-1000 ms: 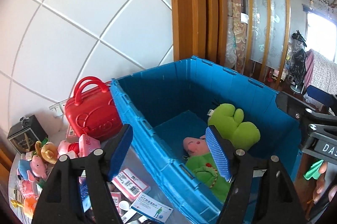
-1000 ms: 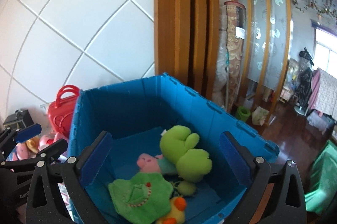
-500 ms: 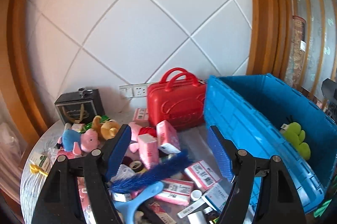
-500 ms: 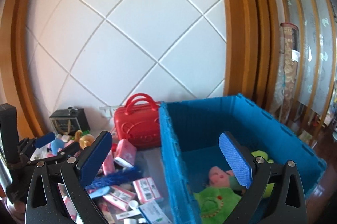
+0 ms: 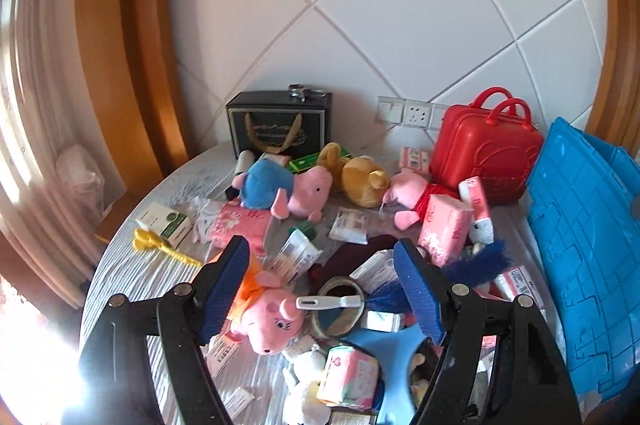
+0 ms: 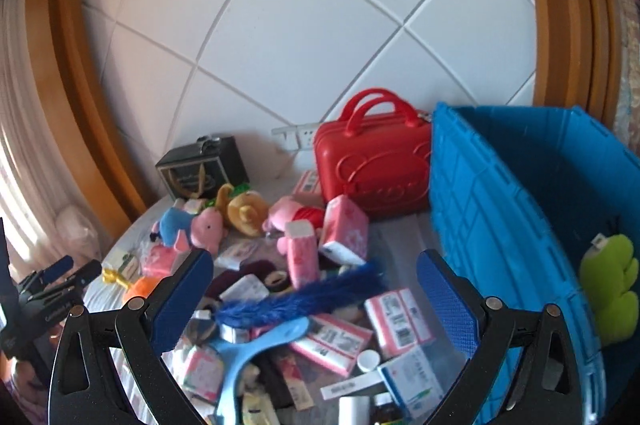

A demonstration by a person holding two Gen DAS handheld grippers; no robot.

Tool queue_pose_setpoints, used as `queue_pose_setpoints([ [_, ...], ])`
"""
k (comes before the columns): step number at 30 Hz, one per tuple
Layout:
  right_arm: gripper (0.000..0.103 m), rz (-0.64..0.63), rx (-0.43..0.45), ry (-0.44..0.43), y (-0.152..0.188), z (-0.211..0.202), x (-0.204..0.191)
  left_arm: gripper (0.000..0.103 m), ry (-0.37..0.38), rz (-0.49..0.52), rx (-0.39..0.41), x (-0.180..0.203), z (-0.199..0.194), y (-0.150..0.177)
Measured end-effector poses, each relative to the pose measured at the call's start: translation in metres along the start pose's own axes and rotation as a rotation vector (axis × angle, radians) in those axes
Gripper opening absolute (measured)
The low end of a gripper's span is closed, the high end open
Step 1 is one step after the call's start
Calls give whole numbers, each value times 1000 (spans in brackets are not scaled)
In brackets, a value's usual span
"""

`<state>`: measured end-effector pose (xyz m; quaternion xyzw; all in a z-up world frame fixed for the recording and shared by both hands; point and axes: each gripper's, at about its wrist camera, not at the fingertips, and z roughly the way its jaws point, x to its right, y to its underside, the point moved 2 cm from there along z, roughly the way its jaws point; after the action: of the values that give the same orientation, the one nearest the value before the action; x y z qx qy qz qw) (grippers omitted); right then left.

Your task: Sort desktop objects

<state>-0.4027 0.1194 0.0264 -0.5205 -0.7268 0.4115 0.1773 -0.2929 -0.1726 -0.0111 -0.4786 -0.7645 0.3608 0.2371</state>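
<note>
Two hand-held grippers are yours, and both hang above the messy counter (image 5: 120, 265). Your left hand-held gripper (image 5: 320, 289) is wide and holds nothing; a pink pig toy (image 5: 272, 321) lies under it, easy to grab next. Your right hand-held gripper (image 6: 316, 305) is wide and empty too, over a blue brush (image 6: 304, 301). At the right, the blue bin (image 6: 500, 209) waits close by, with a green plush (image 6: 610, 285) already inside.

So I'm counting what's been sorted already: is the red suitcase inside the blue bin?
No, the red suitcase stands on the table against the wall, just outside the blue bin, beside its left wall.
</note>
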Motion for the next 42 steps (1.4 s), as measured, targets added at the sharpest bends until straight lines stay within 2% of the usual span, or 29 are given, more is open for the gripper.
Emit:
queue_pose_setpoints([
  [7,103,-46,-94,-53,27,49,-13,74,-129,-37,-81,-55,12,33],
  [13,103,-36,-192,-87,55,81,-59,74,-91,-46,-120,-99,32,51],
  [19,103,-26,-179,3,76,98,-143,74,32,40,-133,-159,77,54],
  [22,103,24,-236,15,98,117,-188,74,117,123,-165,-193,111,59],
  [25,103,71,-315,27,123,142,-226,74,126,204,-219,-218,143,68],
  [27,103,105,-352,49,138,157,-244,74,168,239,-263,-228,159,74],
  [30,103,155,-399,55,158,182,-266,74,205,303,-286,-234,178,80],
  [33,103,166,-440,86,174,210,-284,74,258,324,-302,-237,195,81],
  [39,103,182,-511,136,199,252,-301,74,356,434,-342,-218,232,90],
  [42,98,169,-542,167,204,272,-306,74,400,454,-375,-209,248,97],
])
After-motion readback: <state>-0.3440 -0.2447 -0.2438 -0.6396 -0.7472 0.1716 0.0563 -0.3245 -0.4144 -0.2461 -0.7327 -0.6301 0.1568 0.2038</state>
